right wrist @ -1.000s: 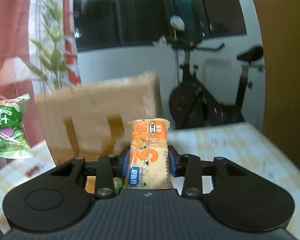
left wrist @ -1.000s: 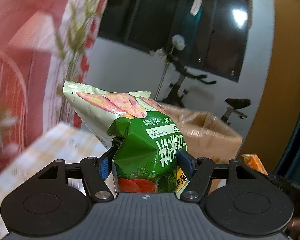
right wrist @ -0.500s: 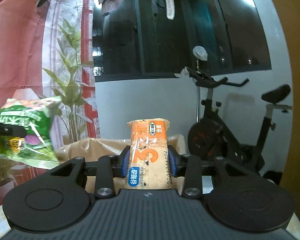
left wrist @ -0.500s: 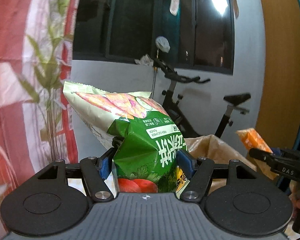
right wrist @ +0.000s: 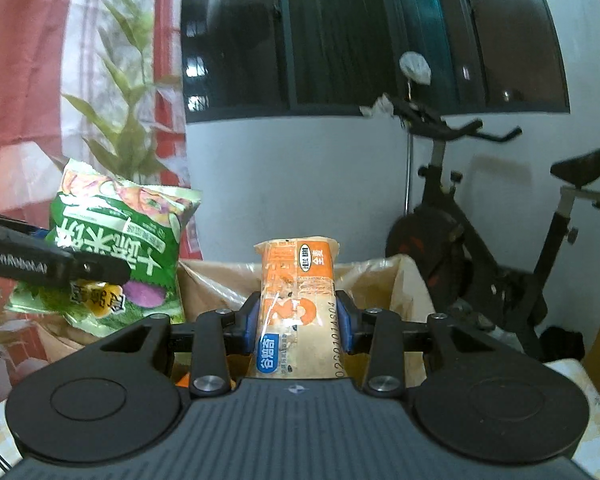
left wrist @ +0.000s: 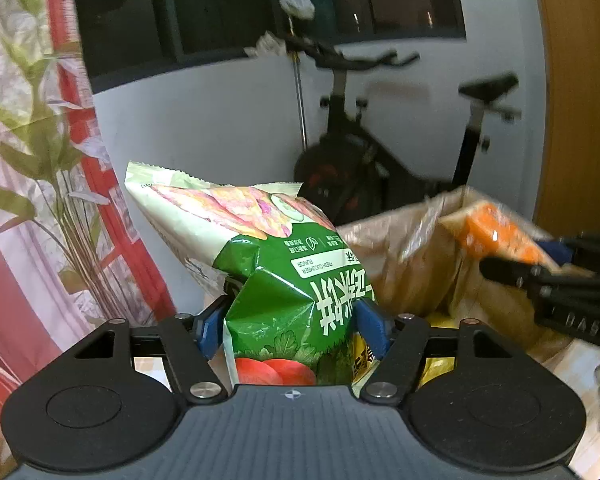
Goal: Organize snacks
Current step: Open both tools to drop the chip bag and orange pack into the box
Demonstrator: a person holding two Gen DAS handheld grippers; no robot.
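The left gripper [left wrist: 294, 322] jaws are clamped on a green chip bag [left wrist: 284, 280] and the right gripper [right wrist: 296, 322] jaws are squeezed onto an orange snack pack [right wrist: 298, 300], both held above the cardboard box [right wrist: 404, 280], exercise bike [right wrist: 500, 248] parked behind.

An exercise bike [right wrist: 496, 240] stands against the pale wall [right wrist: 292, 184], its saddle to the right and a crumpled white cloth [right wrist: 414, 67] hanging above its handlebars. Above the wall runs a dark window [right wrist: 360, 32]. To the left hangs a red and white curtain [left wrist: 40, 200] printed with green bamboo leaves [right wrist: 120, 120]. A wooden panel [left wrist: 580, 100] closes the right side. The bench [right wrist: 576, 384] carries a pale yellow checked cloth.
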